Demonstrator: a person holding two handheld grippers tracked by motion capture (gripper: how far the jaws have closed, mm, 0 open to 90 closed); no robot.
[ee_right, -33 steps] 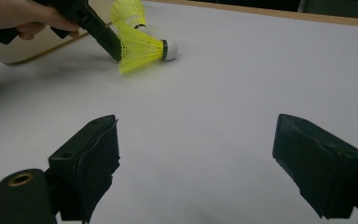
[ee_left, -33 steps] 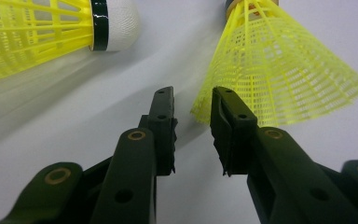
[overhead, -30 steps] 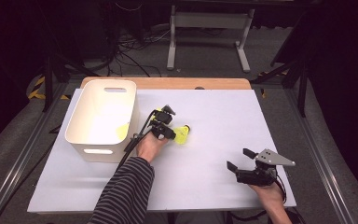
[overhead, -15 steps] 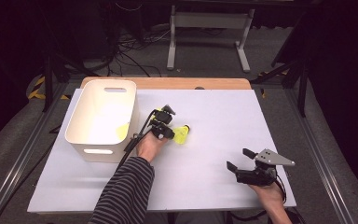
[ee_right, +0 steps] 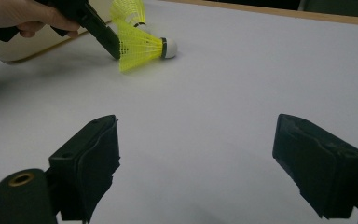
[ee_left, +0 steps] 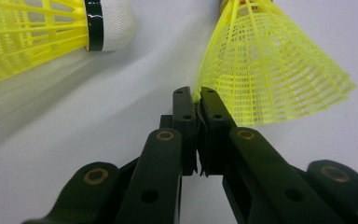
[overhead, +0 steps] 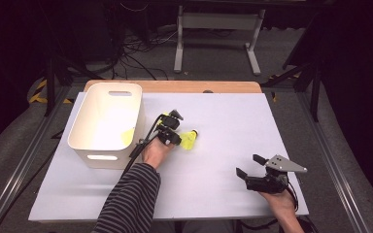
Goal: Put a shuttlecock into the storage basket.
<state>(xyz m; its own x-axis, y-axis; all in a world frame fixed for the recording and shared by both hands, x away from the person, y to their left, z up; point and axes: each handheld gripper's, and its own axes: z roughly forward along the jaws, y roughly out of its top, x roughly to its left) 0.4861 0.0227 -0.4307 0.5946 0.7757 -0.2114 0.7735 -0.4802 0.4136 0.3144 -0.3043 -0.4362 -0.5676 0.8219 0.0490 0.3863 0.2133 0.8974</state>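
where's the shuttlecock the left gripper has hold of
In the high view the yellow shuttlecock lies on the white table just right of the white bin, its skirt edge pinched by the left gripper.

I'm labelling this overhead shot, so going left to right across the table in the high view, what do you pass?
White bin → left hand-held gripper → yellow shuttlecock → right hand-held gripper.

In the left gripper view, the upper shuttlecock (ee_left: 51, 32) is cut off by the left edge, and the cork of the pinched shuttlecock (ee_left: 270, 79) runs past the top. In the right gripper view, the white bin (ee_right: 37, 44) sits mostly behind the person's hand (ee_right: 18, 18).
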